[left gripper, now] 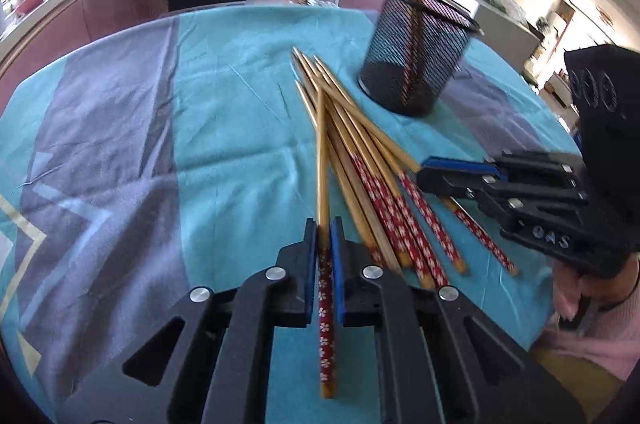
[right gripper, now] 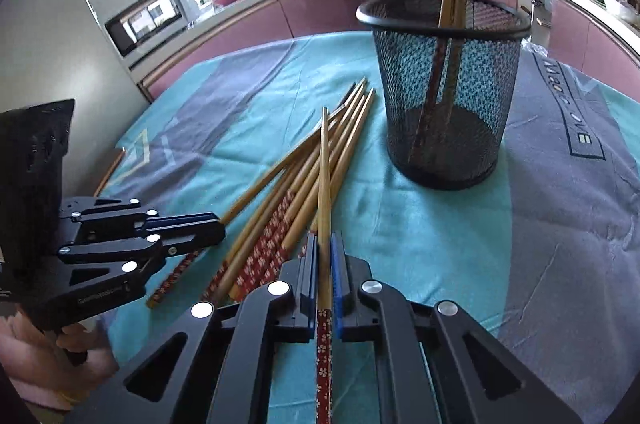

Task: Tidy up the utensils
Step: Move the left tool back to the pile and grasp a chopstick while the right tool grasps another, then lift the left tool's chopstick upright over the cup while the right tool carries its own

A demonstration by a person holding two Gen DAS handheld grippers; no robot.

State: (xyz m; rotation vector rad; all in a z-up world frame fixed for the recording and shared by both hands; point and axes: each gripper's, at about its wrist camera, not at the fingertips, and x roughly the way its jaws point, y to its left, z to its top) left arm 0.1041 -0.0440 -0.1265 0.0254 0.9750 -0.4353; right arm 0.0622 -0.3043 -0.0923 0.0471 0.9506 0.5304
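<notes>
Nearest the lens, the left gripper is clamped on one chopstick, its red flowered handle running back between the blue pads and its bare tip pointing out over the pile. The right gripper is likewise closed on a second chopstick, held the same way. Just beyond both lie the loose chopsticks, fanned in a heap on the teal and grey tablecloth. Farther back stands the black mesh cup, upright, with chopsticks already leaning inside.

The step in hand looks like the pick-up: each tool has a stick gripped, neither yet carried to the cup. The next move likely calls for lifting each stick clear of the heap, tipping it upright and lowering it through the rim.

The right wrist view shows two sticks in the cup and printed lettering on the cloth; the left wrist view shows the right tool reaching over the handle ends of the pile, and a pink sleeve behind it.
</notes>
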